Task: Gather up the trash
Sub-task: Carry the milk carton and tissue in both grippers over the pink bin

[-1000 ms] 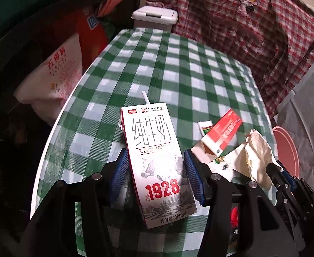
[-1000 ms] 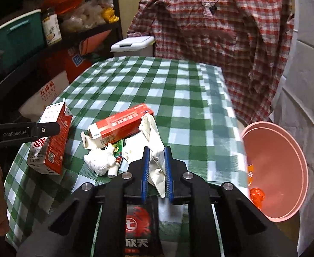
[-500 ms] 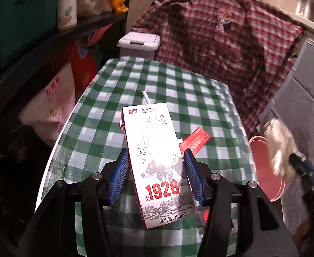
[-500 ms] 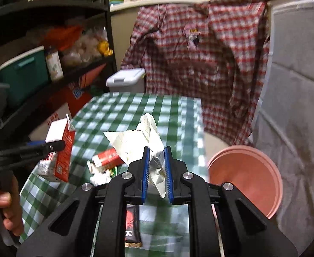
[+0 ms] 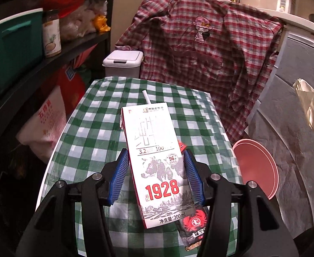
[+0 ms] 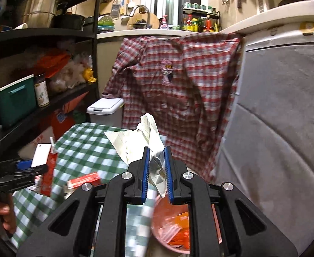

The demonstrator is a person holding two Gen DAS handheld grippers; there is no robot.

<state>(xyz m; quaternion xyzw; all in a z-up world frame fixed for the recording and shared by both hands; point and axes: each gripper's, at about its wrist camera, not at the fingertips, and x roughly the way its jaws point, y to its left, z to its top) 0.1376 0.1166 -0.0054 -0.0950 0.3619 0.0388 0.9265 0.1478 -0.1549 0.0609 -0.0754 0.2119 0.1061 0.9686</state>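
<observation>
**Both grippers loaded: milk carton left, crumpled paper right**

The left gripper (image 5: 155,176) pinches a white-and-red milk carton (image 5: 157,162) between its blue pads (image 5: 119,176). The carton stands nearly upright, tilted slightly, with a white straw (image 5: 146,97) projecting from its top. It is held clear above the green-checked tablecloth (image 5: 97,128).

The right gripper (image 6: 157,170) has its fingers drawn close together, clamping a crumpled sheet of whitish paper (image 6: 139,141). The paper fans out above and ahead of the pads, off the table. Directly below this gripper sits a pink bin (image 6: 171,231) containing orange wrappers.

A red-and-white box (image 6: 84,181) lies on the tablecloth between the two grippers. A black snack wrapper (image 5: 194,224) lies near the table edge, just behind the carton. A red plaid shirt (image 6: 178,94) hangs beyond the table; a white lidded bin (image 6: 105,107) stands beside it.
</observation>
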